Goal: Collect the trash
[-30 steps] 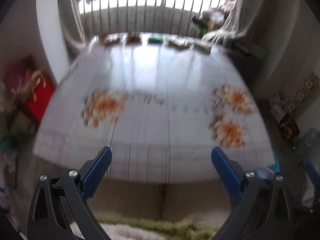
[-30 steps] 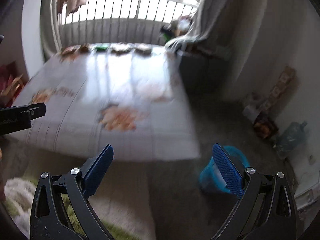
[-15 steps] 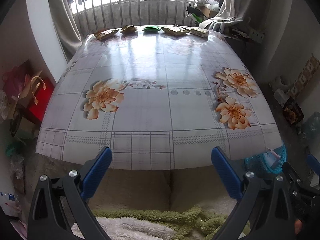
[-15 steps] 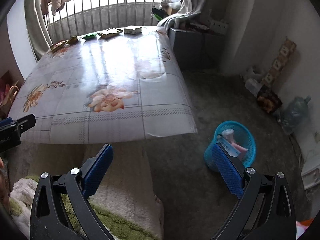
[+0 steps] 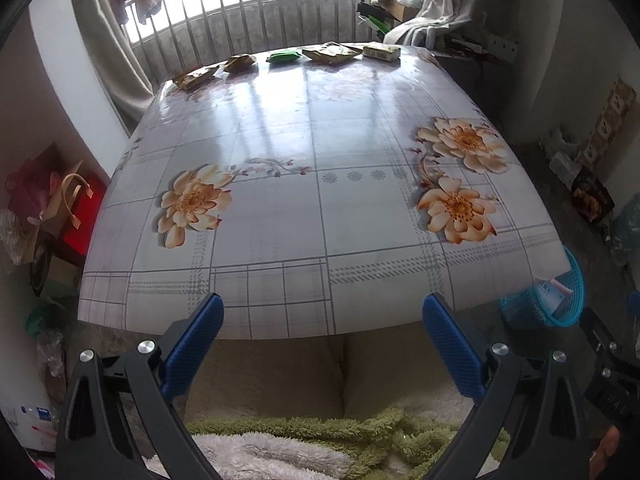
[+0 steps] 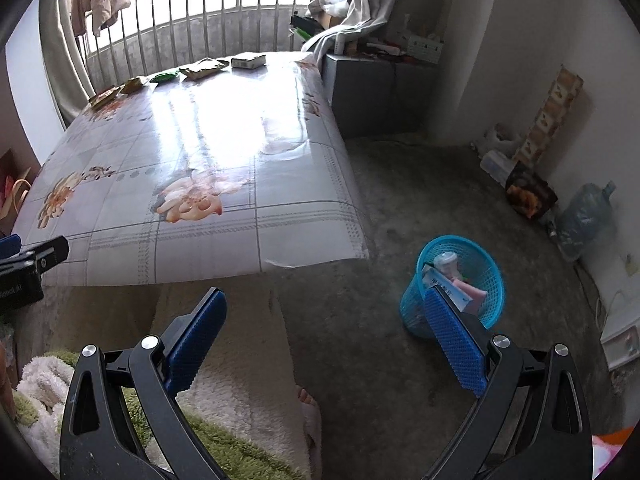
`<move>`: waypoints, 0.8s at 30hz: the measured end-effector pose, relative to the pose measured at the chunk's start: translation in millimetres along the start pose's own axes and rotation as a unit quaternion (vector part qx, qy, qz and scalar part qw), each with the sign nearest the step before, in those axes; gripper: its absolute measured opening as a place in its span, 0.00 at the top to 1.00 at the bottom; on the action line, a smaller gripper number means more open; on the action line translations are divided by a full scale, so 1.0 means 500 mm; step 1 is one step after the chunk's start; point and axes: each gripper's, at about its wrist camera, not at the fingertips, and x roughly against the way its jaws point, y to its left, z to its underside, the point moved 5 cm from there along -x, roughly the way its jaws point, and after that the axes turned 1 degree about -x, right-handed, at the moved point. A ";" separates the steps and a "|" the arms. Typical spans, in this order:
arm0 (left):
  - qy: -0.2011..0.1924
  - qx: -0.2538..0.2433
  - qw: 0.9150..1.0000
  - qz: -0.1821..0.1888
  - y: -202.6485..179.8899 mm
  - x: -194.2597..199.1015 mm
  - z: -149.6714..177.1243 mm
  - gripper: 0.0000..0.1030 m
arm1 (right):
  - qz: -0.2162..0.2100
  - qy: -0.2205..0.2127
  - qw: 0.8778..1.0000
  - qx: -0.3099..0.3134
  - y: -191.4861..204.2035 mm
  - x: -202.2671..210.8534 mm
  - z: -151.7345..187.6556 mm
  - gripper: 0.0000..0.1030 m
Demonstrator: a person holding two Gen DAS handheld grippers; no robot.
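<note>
Several wrappers and packets lie in a row along the far edge of the floral-cloth table: a brown wrapper, a crumpled brown one, a green packet, a tan packet and a small box. The same row shows in the right wrist view, with the green packet and box. A blue mesh trash basket with discarded items stands on the floor right of the table. My left gripper is open at the near table edge. My right gripper is open, empty, above the floor.
A grey cabinet stands beyond the table's right corner. A water jug and bags line the right wall. Red bags sit left of the table. A person's fluffy green-and-white clothing and a bare foot are below the grippers.
Both cameras have steadied from a blurred sweep and moved a little nearer the table. The basket now sits closer to my right gripper's right finger. Both grippers stay open.
</note>
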 end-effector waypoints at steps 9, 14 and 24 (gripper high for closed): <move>0.006 -0.020 1.000 0.000 -0.017 -0.006 0.001 0.05 | 0.007 -0.003 1.000 -0.001 -0.013 -0.004 -0.004 0.08; 0.011 -0.021 1.000 -0.001 -0.016 -0.010 0.001 0.05 | 0.004 -0.001 1.000 -0.003 -0.013 -0.007 -0.003 0.08; 0.010 -0.020 1.000 -0.002 -0.014 -0.012 0.002 0.05 | 0.002 -0.001 1.000 -0.001 -0.009 -0.005 -0.004 0.08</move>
